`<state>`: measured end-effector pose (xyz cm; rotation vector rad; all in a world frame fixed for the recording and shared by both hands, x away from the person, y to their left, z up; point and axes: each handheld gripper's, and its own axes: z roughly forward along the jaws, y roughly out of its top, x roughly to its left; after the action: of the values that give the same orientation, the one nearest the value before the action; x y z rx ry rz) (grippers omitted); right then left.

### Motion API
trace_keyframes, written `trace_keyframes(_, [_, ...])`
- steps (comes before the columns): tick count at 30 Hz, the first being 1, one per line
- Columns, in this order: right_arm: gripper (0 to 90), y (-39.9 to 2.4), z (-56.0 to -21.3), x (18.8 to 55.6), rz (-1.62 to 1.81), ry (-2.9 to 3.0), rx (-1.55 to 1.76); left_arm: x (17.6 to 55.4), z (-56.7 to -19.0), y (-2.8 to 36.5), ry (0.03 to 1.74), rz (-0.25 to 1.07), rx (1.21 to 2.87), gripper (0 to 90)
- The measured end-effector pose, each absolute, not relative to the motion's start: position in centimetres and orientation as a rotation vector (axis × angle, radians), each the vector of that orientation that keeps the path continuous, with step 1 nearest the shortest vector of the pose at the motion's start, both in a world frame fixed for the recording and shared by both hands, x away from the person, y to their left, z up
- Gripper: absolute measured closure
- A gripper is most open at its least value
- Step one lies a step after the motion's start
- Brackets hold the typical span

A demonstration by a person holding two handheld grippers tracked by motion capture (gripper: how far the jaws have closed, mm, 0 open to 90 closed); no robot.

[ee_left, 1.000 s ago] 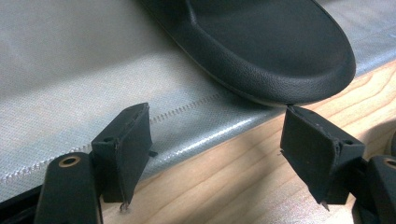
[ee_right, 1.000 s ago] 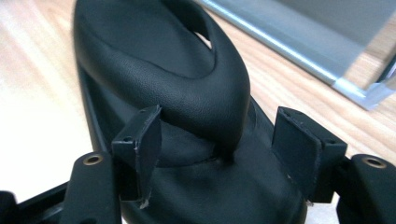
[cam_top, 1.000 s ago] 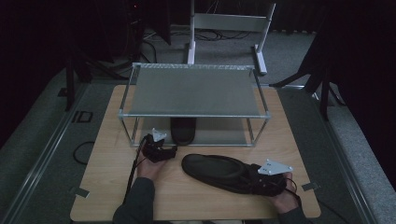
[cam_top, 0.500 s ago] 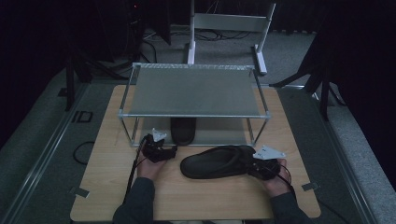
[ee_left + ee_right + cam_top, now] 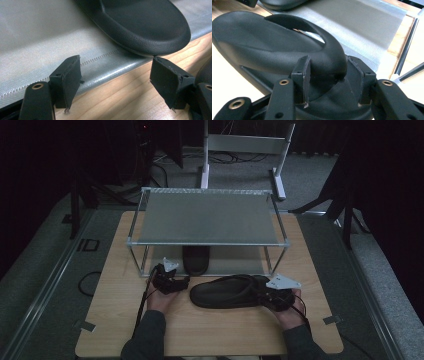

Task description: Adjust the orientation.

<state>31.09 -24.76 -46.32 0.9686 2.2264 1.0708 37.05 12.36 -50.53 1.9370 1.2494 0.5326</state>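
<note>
I am swinging the sandal (image 5: pixel 230 291) toward the rack (image 5: pixel 210 220), right gripper (image 5: pixel 272 296) fingers freshly clenched on its strap, apparently; left gripper (image 5: pixel 184 281) released.

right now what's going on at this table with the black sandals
A person works two handheld grippers. The right claw is clamped on the strap of a black sandal lying on the wooden table in front of the two-tier rack. Its jaws have just been closing on that strap. The left claw is open and empty, by the toe of a second sandal on the rack's lower shelf.
</note>
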Motion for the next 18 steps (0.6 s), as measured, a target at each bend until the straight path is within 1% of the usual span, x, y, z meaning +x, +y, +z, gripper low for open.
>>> trace_keyframes(2, [51.2,-24.8,-46.4,30.9,1.079,2.235,0.972,36.8,-50.5,12.6,1.26,0.518,1.906,26.2])
trace_keyframes(3, [48.5,-24.8,-46.4,30.6,1.077,2.242,0.968,36.6,-50.4,12.7,1.266,0.517,1.894,28.7])
trace_keyframes(4, [48.5,-24.8,-46.4,30.6,1.077,2.242,0.968,36.4,-50.3,12.7,1.267,0.516,1.885,28.7])
trace_keyframes(6, [45.9,-24.8,-46.5,30.4,1.061,2.254,0.976,35.9,-50.0,12.7,1.25,0.482,1.875,33.6])
trace_keyframes(9, [42.5,-25.0,-47.2,30.7,1.026,2.258,0.99,35.0,-49.5,12.3,1.209,0.487,1.882,34.1])
trace_keyframes(11, [40.0,-25.4,-47.4,31.2,1.062,2.267,1.015,34.4,-49.3,11.9,1.179,0.469,1.884,35.4])
trace_keyframes(13, [39.9,-25.4,-47.4,31.2,1.058,2.268,1.008,34.2,-49.3,11.5,1.145,0.447,1.899,35.8])
trace_keyframes(18, [41.2,-25.4,-47.5,30.9,1.038,2.273,1.003,34.2,-49.5,10.9,1.109,0.4,1.929,40.3])
